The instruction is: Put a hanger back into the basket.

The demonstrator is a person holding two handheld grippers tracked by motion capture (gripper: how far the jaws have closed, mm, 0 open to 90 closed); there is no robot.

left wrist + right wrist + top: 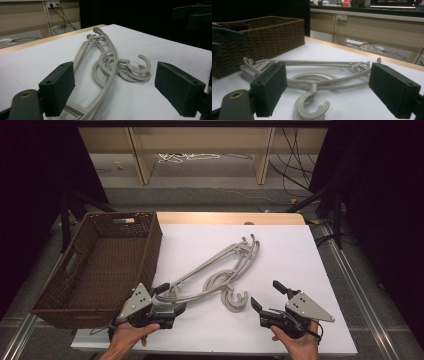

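As we held both tools low over the white table (300, 250), the left gripper (172, 297) stood with jaws apart at the near end of the grey hangers (220, 270), gripping nothing; the right gripper (267, 297) gaped too, just beside their hooks (235, 301). A wicker basket (75, 305) sat at left.

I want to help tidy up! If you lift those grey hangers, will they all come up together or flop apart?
The hangers look like stiff, thin plastic, so probably light and not floppy. Their hooks and arms overlap, so they would likely lift as one tangled bunch. On the smooth white table they may slide when pushed.
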